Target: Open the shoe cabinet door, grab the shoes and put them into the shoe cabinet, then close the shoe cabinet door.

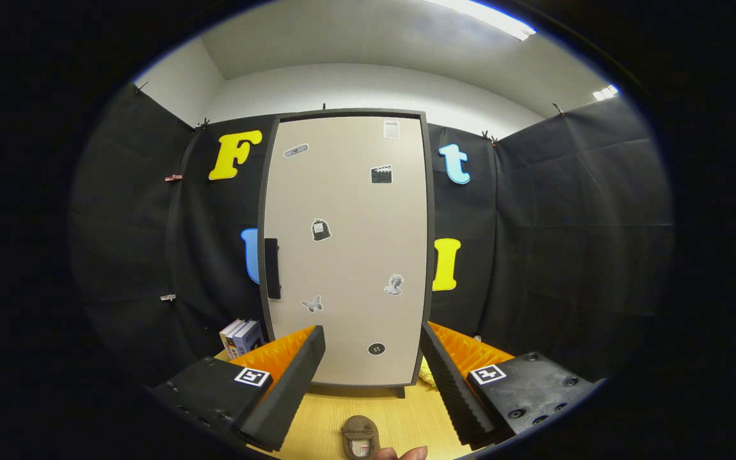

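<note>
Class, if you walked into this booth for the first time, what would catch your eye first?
The tall beige shoe cabinet door, shut and dotted with stickers, stands beyond the fingers with its dark handle on one edge. The hand-held gripper is open, and a brown shoe lies on the wooden table between its fingers.

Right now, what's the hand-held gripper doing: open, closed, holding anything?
Hand-held gripper: open, holding nothing, fingers spread before the closed shoe cabinet door; shoe lies on the table below them.
</note>
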